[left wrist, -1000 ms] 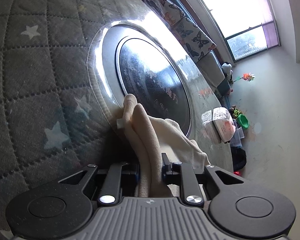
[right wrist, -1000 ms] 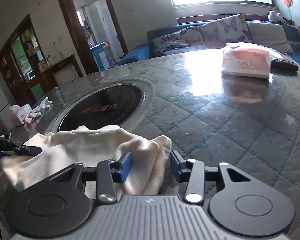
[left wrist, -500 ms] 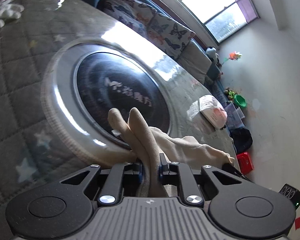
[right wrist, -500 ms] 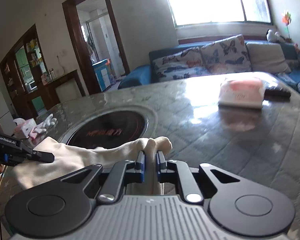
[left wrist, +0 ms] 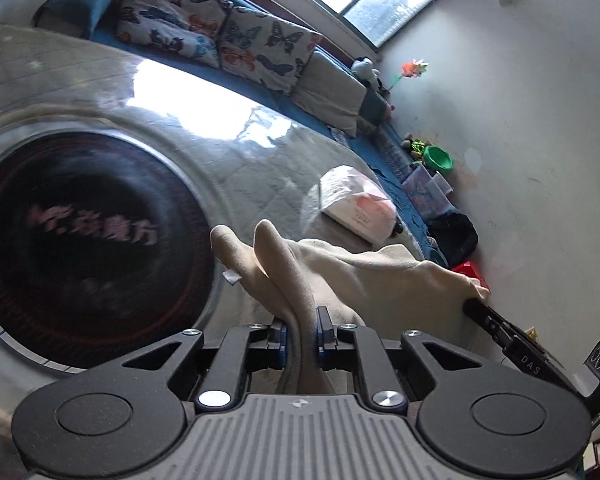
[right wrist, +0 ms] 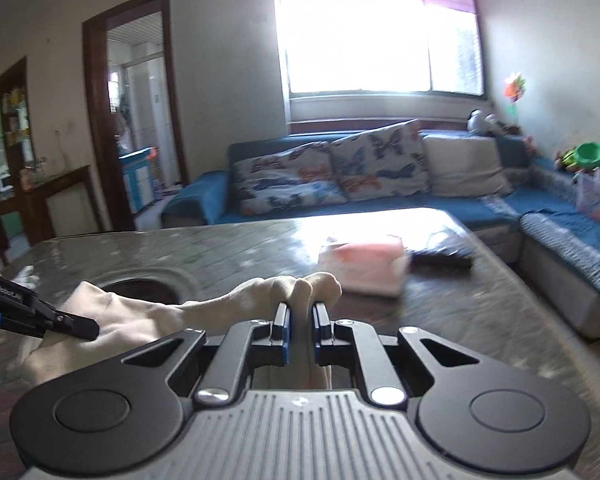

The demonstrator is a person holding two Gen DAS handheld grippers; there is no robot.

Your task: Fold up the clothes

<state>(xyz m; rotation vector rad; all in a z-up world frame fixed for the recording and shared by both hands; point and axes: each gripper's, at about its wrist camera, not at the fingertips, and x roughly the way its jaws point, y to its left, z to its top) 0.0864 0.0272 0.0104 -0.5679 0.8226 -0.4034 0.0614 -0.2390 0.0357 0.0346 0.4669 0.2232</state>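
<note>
I hold the cloth (left wrist: 352, 268) taut above the hob (left wrist: 88, 232), left gripper (left wrist: 302, 334) and right gripper (right wrist: 300, 330) each clamped on a bunched end (ready for folding).

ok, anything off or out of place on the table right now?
Nothing stands out. The cream garment is pinched at two spots, by the left gripper and the right gripper, and stretched between them over the table. The tissue pack sits flat; nothing spilled or damaged.
</note>
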